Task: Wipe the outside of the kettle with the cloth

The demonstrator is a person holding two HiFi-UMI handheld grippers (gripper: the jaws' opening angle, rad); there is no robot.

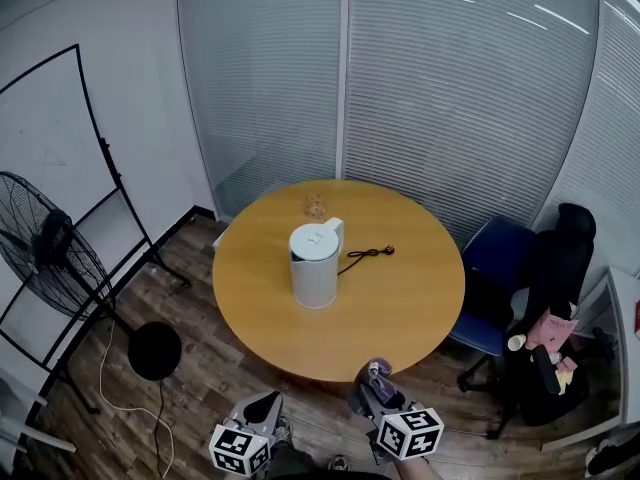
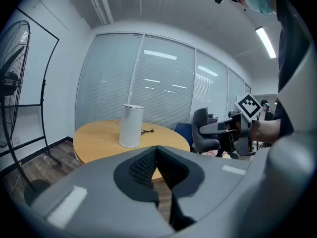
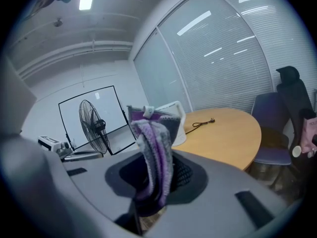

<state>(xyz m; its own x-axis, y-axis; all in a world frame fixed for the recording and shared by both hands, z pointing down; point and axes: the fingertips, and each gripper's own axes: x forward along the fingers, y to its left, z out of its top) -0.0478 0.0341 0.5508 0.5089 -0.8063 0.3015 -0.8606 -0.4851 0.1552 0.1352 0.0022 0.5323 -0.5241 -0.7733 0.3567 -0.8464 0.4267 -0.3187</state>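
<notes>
At the bottom edge of the head view, closest in, the two grippers are held low over the wood floor (image 1: 200, 308), short of the table. The right gripper (image 3: 157, 178) is clamped on a purple and grey cloth (image 3: 154, 155). The cloth stands up out of the jaws in a bunched fold and droops over at its top. The left gripper (image 2: 157, 152) holds nothing, and its two ribbed pads (image 2: 143, 165) are pressed together along a thin seam.

Beyond them stands a round wooden table (image 1: 400, 313). The white kettle (image 1: 316, 264) sits upright near the middle of it, lid on, with its handle turned toward the far side. It is well apart from both grippers, and the cloth does not touch it. A black cord (image 1: 365, 255) with a plug lies loose on the tabletop just to the right of the kettle. A small brownish thing (image 1: 315, 205), too small to make out, sits near the far rim.

A black standing fan (image 1: 48, 248) stands to the left, in front of a whiteboard. A blue chair (image 1: 497, 258) is at the table's right edge, and beside it a black chair (image 1: 562, 258) carries some pink items.
</notes>
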